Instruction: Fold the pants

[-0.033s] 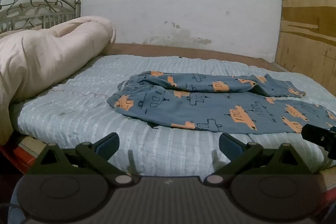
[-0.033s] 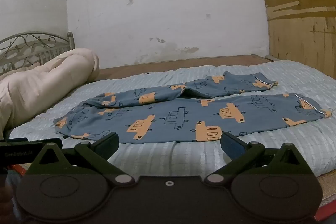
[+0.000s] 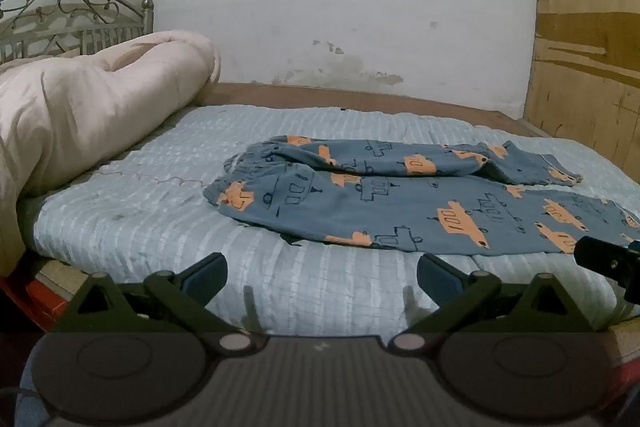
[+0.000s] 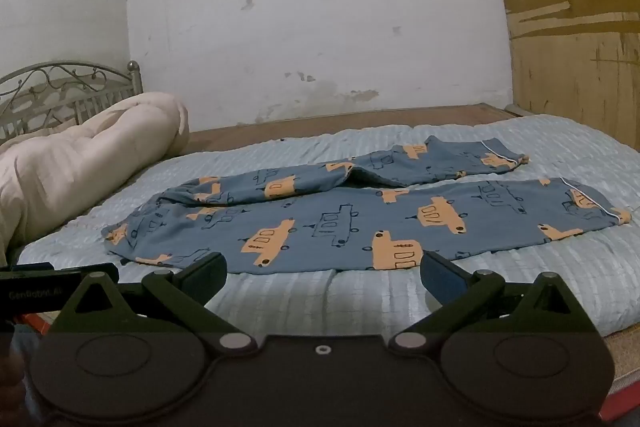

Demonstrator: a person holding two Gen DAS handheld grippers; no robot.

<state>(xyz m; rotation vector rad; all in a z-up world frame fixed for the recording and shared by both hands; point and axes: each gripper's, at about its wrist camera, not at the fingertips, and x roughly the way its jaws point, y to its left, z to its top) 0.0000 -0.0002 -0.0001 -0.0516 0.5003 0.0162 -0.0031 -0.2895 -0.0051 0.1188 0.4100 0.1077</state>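
Right now the pants (image 4: 360,219), blue with orange car prints, lie spread out on the bed (image 4: 500,291), on its pale blue quilted cover. Seen from the right wrist, the waistband end lies to the left, toward a rolled cream comforter (image 4: 80,155), and the two legs run off to the right, the near one flat and straight, the far one rumpled and partly folded over itself. The hems carry a thin white piping. From the left wrist the same pants (image 3: 400,203) lie to the right of centre, with the waistband nearest the comforter (image 3: 92,115).

The left claw (image 3: 322,277) hovers over the near edge of the bed (image 3: 160,211), its jaws spread wide with nothing between them. The right claw (image 4: 322,275) is likewise spread wide and empty, just short of the near pant leg's edge. Neither touches the cloth. A metal headboard (image 4: 60,87) stands behind the comforter, before a stained white wall (image 4: 320,27).
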